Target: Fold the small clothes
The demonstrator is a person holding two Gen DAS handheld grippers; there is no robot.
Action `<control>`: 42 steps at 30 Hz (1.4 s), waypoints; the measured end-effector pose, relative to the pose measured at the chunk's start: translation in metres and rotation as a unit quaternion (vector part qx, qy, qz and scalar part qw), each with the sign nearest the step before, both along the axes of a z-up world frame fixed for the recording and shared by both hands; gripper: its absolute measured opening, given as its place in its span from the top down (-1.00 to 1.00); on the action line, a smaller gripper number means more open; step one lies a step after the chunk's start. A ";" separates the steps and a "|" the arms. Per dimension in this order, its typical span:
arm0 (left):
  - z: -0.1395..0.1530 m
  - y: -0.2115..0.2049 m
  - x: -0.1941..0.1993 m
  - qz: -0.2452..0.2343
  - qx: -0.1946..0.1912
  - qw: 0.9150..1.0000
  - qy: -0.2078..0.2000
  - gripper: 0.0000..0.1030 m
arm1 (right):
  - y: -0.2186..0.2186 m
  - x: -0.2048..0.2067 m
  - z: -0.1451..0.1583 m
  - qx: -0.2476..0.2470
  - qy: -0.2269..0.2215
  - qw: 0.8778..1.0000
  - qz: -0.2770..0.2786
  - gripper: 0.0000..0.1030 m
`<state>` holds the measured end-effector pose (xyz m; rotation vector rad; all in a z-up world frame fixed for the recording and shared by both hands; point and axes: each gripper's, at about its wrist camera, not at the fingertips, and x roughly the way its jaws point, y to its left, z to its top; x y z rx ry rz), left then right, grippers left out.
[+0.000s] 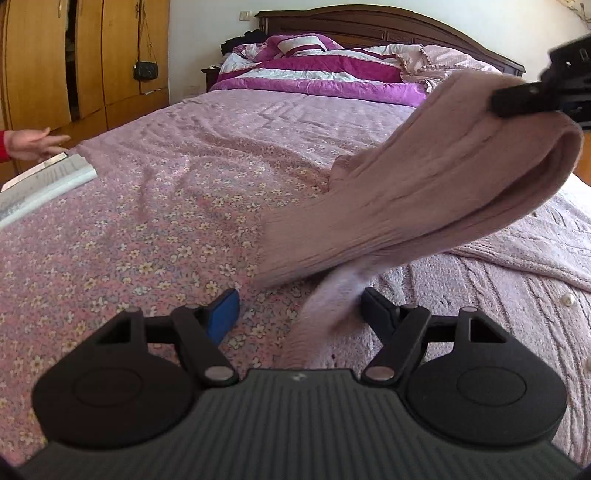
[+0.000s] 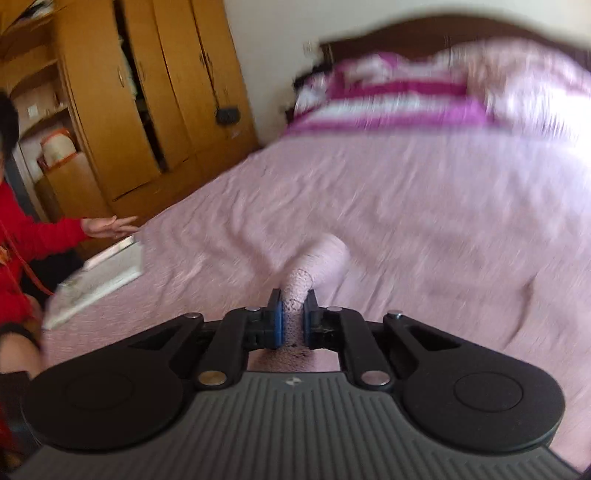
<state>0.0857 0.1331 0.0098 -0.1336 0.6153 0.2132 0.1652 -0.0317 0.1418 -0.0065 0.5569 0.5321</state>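
Left wrist view: the left gripper [image 1: 299, 306] sits low over a bed covered by a pink floral sheet [image 1: 147, 221]. Its jaws stand wide apart, one blue pad on the left and a black finger on the right. A strip of pale pink knit cloth passes down between them, but the pads do not press on it. That strip belongs to a pink knit sweater [image 1: 424, 192], most of which lies flat on the bed at the right, with small pearl buttons showing near its edge. One long ribbed part of it, likely a sleeve, is lifted off the bed and stretches up to the upper right, where the black tip of the right gripper [image 1: 517, 99] holds its folded end in the air. At the far end of the bed lies a purple and white quilt [image 1: 314, 74] in front of a dark wooden headboard [image 1: 369, 26]. A wooden wardrobe [image 1: 74, 62] stands at the left with a small black bag hanging on it. At the left edge a person's hand [image 1: 37, 142] reaches toward an open book [image 1: 44, 184] lying on the bed.

Right wrist view: the picture is smeared by motion. The right gripper [image 2: 293, 321] is clamped tight on a bunched piece of the pink knit sweater [image 2: 317, 266], squeezed between its two blue pads and trailing forward over the sheet. At the left, a person in a red sleeve [image 2: 40, 232] holds an open hand above the book [image 2: 99, 280]. The wardrobe, quilt and headboard appear blurred behind.
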 end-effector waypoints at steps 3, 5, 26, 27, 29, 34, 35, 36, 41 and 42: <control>-0.003 -0.001 -0.001 0.002 0.002 1.000 -0.003 -0.46 | -0.016 0.011 -0.017 -0.012 0.025 0.999 -0.039 0.78; -0.004 -0.003 -0.001 0.002 0.009 1.000 -0.004 -0.47 | -0.028 0.019 -0.039 -0.021 0.055 0.996 -0.065 0.78; -0.003 0.000 -0.008 0.000 -0.013 1.000 -0.016 -0.46 | 0.044 -0.005 -0.047 -0.059 0.067 0.996 0.032 -0.21; -0.004 0.001 -0.007 -0.003 -0.012 1.000 -0.017 -0.47 | 0.051 -0.001 -0.049 -0.051 0.085 0.994 0.044 -0.23; -0.005 0.002 -0.008 -0.006 -0.012 1.000 -0.019 -0.48 | 0.065 0.006 -0.055 -0.050 0.112 0.991 0.061 -0.27; -0.007 0.002 -0.009 -0.012 -0.012 1.000 -0.024 -0.52 | 0.091 0.019 -0.070 -0.079 0.135 0.985 0.077 -0.41; -0.007 0.002 -0.009 -0.012 -0.010 1.000 -0.024 -0.53 | 0.093 0.020 -0.073 -0.084 0.137 0.984 0.083 -0.44; -0.008 0.001 -0.009 -0.013 -0.009 1.000 -0.025 -0.53 | 0.096 0.020 -0.077 -0.091 0.136 0.983 0.087 -0.44; -0.008 -0.002 -0.010 -0.014 -0.002 1.000 -0.025 -0.54 | 0.103 0.018 -0.089 -0.095 0.113 0.986 0.082 0.12; -0.008 -0.002 -0.009 -0.014 0.000 1.000 -0.025 -0.54 | 0.101 0.018 -0.088 -0.086 0.114 0.987 0.078 0.34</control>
